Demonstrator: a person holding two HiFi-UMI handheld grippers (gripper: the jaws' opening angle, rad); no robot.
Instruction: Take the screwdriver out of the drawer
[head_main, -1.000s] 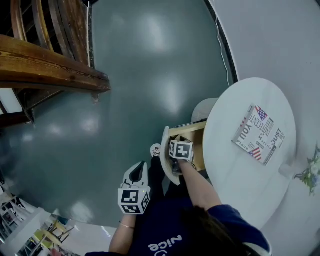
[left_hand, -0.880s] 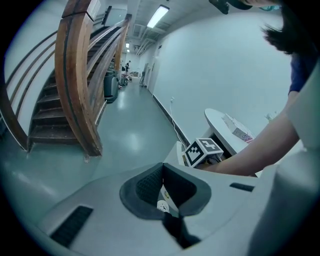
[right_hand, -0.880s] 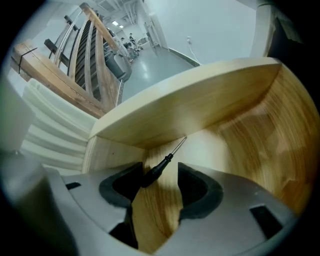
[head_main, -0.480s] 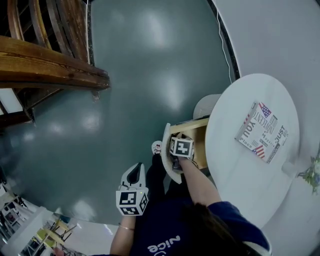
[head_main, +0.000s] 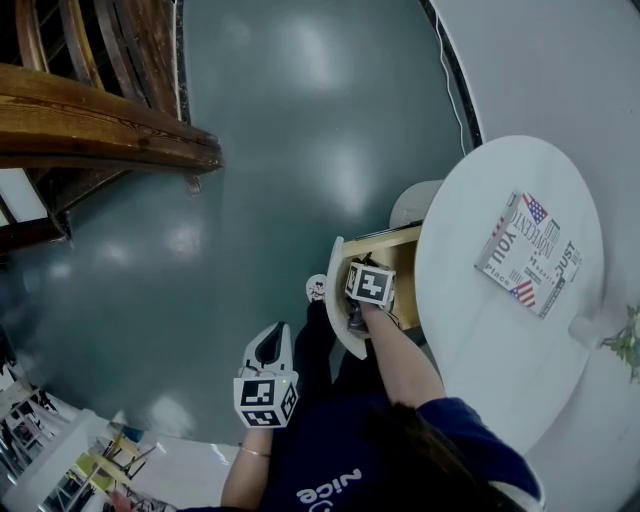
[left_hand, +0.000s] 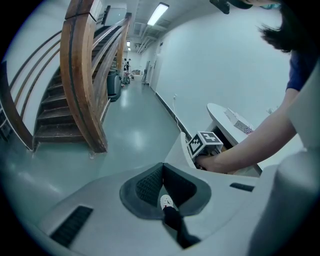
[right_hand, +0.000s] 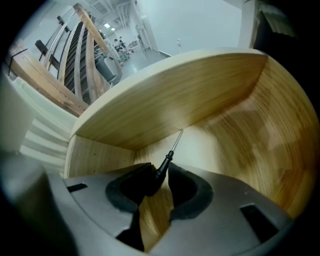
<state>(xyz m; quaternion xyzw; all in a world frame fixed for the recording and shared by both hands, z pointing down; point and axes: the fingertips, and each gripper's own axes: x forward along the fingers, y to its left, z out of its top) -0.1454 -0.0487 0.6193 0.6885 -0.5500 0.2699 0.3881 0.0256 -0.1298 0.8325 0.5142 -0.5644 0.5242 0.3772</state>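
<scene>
Hardly anything had moved since a second earlier: the right gripper (right_hand: 159, 173) stayed inside the drawer (right_hand: 200, 95), the left gripper (left_hand: 162, 167) kept low at the person's side, and only the head view's framing had drifted, so the table (head_main: 500, 350) sat a little higher and further right in that view; nearest the body, the left gripper's jaws were pressed together at their tips with nothing between them, and through the gap below the tips a white shoe (left_hand: 165, 201) and a dark trouser leg showed over the floor (head_main: 280, 150); the right arm reached forward and down into the open drawer, the marker cube just above its rim; there the right gripper's jaws were clenched on the dark handle of the screwdriver (right_hand: 168, 156), pinched at the tips; its thin metal shaft ran up and away toward the seam where the curved front panel met the pale wooden bottom, and whether the tip touched the wood could not be told; the screwdriver was thus inside the drawer, in the gripper's hold; the drawer, with a curved white front, stood pulled out from under the round white table; on the tabletop, well apart from the drawer, lay a flat box (head_main: 530, 255) printed with flags and lettering; beyond, the glossy grey-green floor spread out, and a wooden staircase (head_main: 100, 130) with curved rails stood at the far left.
</scene>
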